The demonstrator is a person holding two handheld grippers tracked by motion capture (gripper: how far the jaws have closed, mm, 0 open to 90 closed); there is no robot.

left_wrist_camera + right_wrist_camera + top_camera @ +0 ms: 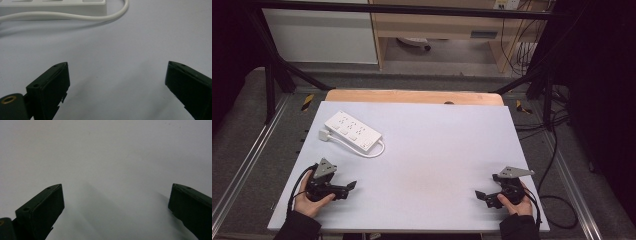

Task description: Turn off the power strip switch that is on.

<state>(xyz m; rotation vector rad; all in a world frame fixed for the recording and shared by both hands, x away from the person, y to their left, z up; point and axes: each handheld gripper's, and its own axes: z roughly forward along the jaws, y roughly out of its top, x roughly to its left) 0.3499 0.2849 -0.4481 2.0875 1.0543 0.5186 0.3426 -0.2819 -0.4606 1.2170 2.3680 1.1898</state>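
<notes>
Bench [422,150] surface, pale lilac-grey, spreads across the high view, with a wooden edge showing along its far side. On the far left part lies a white power strip [353,131], set at an angle, its flat plug [324,135] just beside its left end and its white cable [371,151] looping round the near right end. Near the front left corner the person's left hand [309,197] holds the left gripper [348,189] low over the bench, jaws pointing toward the middle; the power strip sits well apart from it, farther back. In the left gripper view the jaws stand wide apart with nothing between them but bare bench, and the power strip's edge [53,7] and cable [75,16] run along the top. Near the front right corner the right hand [518,201] holds the right gripper [482,196], jaws pointing leftward toward the middle. In the right gripper view its jaws are likewise spread wide and grip nothing, over plain bench.
</notes>
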